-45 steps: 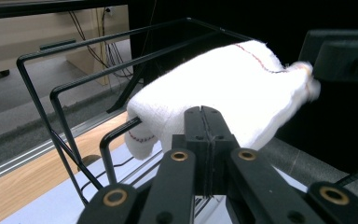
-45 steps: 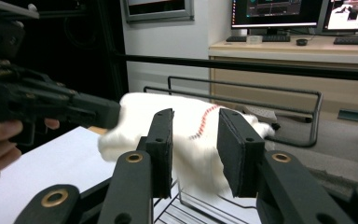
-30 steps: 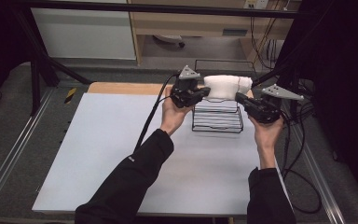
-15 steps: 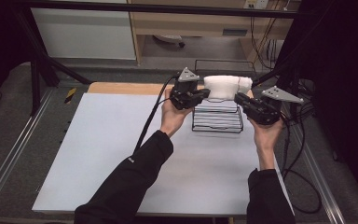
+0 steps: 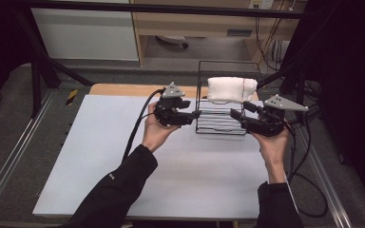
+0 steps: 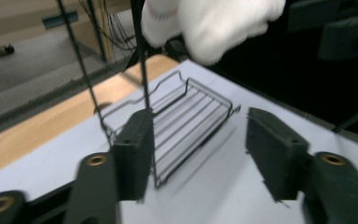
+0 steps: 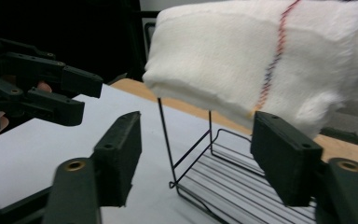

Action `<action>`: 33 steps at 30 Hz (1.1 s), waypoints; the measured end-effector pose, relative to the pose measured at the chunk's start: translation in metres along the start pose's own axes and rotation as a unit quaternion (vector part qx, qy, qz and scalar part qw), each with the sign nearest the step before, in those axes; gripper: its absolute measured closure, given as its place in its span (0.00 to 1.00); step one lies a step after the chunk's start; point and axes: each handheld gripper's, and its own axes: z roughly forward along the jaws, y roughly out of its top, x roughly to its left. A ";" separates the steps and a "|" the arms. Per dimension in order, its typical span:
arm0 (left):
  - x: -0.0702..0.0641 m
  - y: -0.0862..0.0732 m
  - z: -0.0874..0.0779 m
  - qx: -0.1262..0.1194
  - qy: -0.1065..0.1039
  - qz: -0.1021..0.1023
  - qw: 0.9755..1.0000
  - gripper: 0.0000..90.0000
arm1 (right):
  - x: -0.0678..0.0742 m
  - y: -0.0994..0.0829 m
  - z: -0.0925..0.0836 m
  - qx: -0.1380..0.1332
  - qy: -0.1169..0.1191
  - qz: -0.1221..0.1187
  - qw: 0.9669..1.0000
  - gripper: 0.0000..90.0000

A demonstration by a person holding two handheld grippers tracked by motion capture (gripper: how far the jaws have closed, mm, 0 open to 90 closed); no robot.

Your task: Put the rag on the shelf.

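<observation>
While the white towel (image 5: 231,89) is hanging over the top bar of the wire rack (image 5: 221,124) near the table's (image 5: 100,156) far edge, both grippers are letting go. Left gripper (image 5: 196,114) jaws, just opened, are standing wide with only a rack upright between them, at the rack's left side and lower than before. Right gripper (image 5: 234,114) jaws have likewise just spread, gripping nothing, beside the rack's right side. Towel looks placed; hands are probably backing off.

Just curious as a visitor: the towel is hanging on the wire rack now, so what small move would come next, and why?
Probably both hands draw back. The towel hangs on the rack, and the left gripper and right gripper, jaws just opened, hold nothing.
</observation>
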 end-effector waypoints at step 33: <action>0.056 -0.195 -0.130 0.059 0.078 -0.073 0.993 0.07 | 0.020 -0.096 0.003 0.084 0.046 0.008 0.995 0.00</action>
